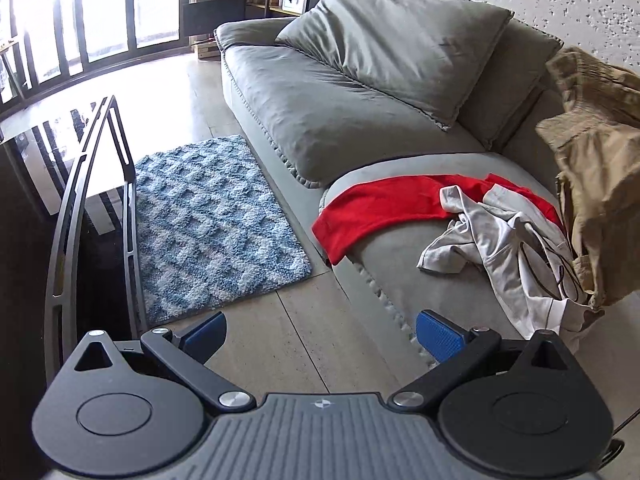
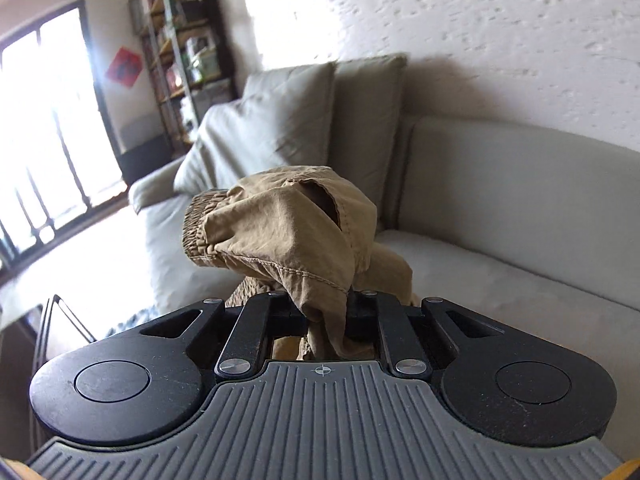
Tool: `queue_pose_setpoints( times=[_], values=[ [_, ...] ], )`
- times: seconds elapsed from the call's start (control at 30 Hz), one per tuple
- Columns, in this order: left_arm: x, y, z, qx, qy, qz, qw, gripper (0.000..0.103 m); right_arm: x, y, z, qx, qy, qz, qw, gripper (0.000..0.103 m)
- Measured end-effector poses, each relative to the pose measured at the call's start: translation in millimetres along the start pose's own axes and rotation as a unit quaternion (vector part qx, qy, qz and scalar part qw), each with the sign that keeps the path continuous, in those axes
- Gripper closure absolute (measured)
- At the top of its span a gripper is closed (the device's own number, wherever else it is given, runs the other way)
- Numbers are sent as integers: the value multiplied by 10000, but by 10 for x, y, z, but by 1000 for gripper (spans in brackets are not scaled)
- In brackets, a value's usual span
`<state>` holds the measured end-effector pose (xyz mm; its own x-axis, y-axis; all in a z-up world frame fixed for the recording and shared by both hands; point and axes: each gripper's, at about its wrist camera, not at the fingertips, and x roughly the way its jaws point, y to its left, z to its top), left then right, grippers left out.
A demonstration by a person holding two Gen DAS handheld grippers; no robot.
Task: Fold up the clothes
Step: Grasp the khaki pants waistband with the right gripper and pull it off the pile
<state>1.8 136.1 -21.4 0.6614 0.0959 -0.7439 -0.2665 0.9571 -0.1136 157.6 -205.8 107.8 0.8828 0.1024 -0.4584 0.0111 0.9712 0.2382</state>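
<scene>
The khaki trousers (image 2: pixel 288 224) hang bunched in the air above the sofa (image 2: pixel 500 208), pinched at one gathered fold by the right gripper (image 2: pixel 322 312), likely so gravity can draw them long; their length runs downward. The left gripper (image 1: pixel 320 338) waits wide apart, near the red garment (image 1: pixel 384 204) and white garment (image 1: pixel 500 236) crumpled on the seat.

No readable text, labels, brands or numbers in either view. Red diamond-shaped sign (image 2: pixel 124 67) on the far wall: dark mark on it, too blurred to read.
</scene>
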Motion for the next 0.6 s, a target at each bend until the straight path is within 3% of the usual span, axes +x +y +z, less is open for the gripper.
queue_pose_setpoints(
  times=[0.13, 0.27, 0.33, 0.43, 0.53, 0.6],
  values=[
    [25, -124, -26, 37, 76, -174, 9998, 1, -488, -792, 76, 886, -593, -708, 9918, 90],
    [23, -381, -105, 407, 81, -389, 9984, 1, -958, -1585, -285, 2071, -1003, -1633, 9594, 90],
    [21, -515, -146, 609, 75, -495, 9969, 1, -1075, -1834, -637, 2312, -755, -2175, 9453, 90],
    [17, -716, -208, 911, 67, -654, 9937, 1, -1128, -2106, -1270, 2506, 104, -2720, 9290, 90],
    [13, -918, -270, 1212, 59, -812, 9893, 1, -1203, -2299, -1857, 2773, 848, -2957, 9102, 90],
    [16, -1102, -324, 1412, 73, -936, 9855, 1, -1294, -2347, -2092, 2823, 1047, -2869, 9094, 90]
  ],
)
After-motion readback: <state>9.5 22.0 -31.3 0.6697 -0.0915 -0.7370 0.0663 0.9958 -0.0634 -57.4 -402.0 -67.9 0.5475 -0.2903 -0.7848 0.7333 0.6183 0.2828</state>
